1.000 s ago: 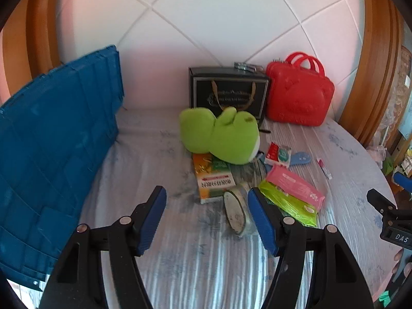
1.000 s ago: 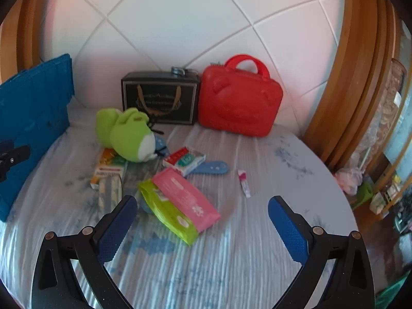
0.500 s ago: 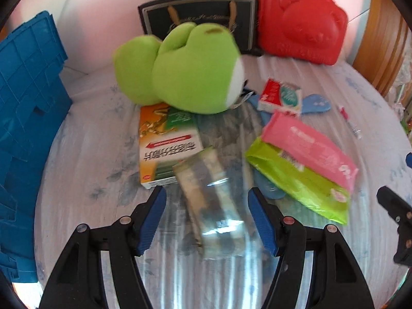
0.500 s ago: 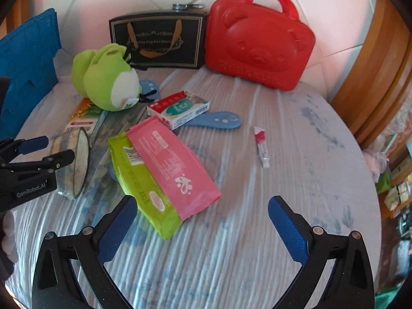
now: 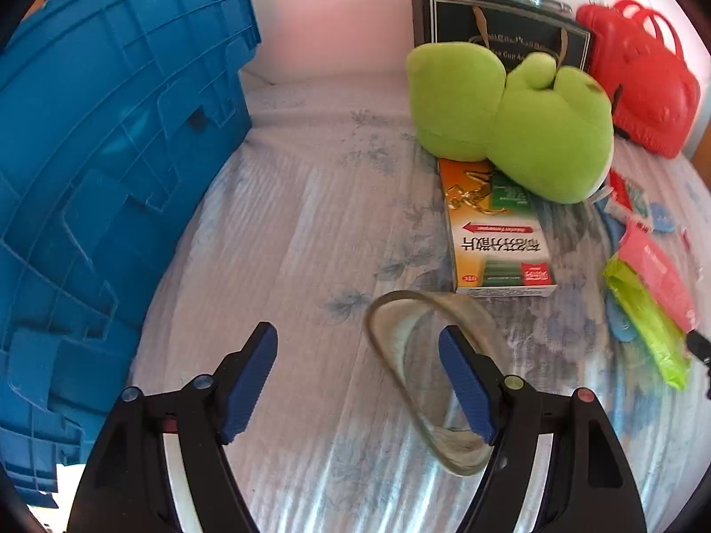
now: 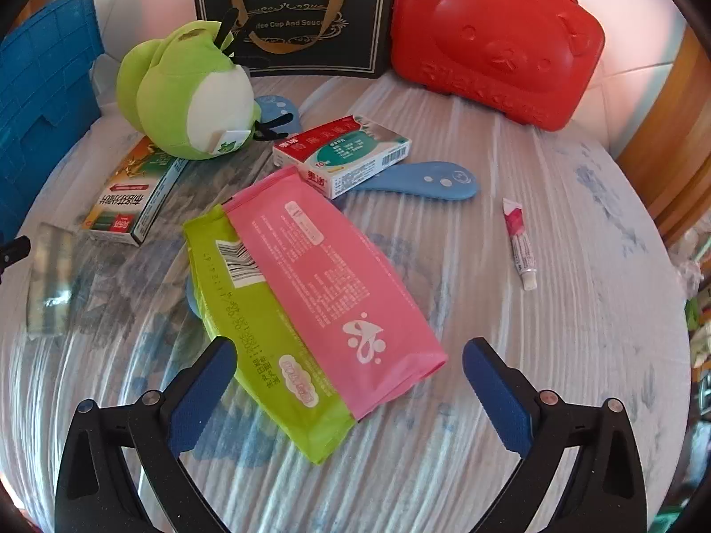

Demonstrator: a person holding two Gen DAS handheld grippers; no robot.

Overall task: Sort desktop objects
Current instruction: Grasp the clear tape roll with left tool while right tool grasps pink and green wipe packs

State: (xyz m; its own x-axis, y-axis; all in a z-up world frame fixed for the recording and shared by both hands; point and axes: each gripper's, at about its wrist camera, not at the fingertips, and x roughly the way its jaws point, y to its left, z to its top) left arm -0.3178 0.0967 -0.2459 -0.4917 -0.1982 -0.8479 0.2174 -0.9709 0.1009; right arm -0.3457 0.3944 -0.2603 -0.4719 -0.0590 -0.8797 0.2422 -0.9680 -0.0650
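In the left wrist view, the left claw (image 5: 357, 355) is held low at the bottom of the frame, tilted down, its blue pads spread apart. A clear tape roll (image 5: 429, 373) stands on edge on the table (image 5: 289, 231), with the right-hand pad reaching inside its ring. A blue crate (image 5: 97, 169) fills the left of the frame; a green plush (image 5: 511, 120) lies upper right, partly on an orange box (image 5: 497, 240).

In the right wrist view, the right claw (image 6: 349, 366) is seen wide apart at bottom centre, poised over a pink pack (image 6: 331, 275) overlapping a green pack (image 6: 262, 333).
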